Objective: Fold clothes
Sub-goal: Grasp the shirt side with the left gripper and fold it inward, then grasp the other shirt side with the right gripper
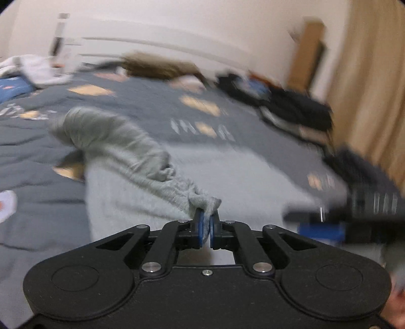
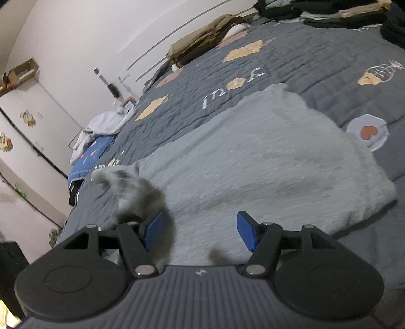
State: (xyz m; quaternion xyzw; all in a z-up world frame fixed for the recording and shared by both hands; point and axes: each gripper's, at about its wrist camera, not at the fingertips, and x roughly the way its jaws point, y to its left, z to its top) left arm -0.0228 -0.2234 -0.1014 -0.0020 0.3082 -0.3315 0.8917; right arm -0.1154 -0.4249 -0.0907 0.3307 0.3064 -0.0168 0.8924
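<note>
Left hand-held gripper (image 1: 207, 222) pinching one grey garment's (image 1: 131, 151) sleeve; right hand-held gripper (image 2: 200, 229) agape

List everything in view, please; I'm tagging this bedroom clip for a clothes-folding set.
sweater: one, pale grey-green, flat on the quilt; its sleeve is lifted by the cuff.
quilt: one, dark grey with tan patches and lettering, covering the bed.
folded clothes stack: one pile, dark and tan, far corner of the bed.
brown garment: one, by the wall at the bed's far edge.
white clothing heap: one, at the bed's edge, beside the blue cloth.
blue cloth: one, under that heap.
left hand-held gripper: black, blue pads, shut on the sleeve cuff.
right hand-held gripper: black, blue pads, open over the sweater.
</note>
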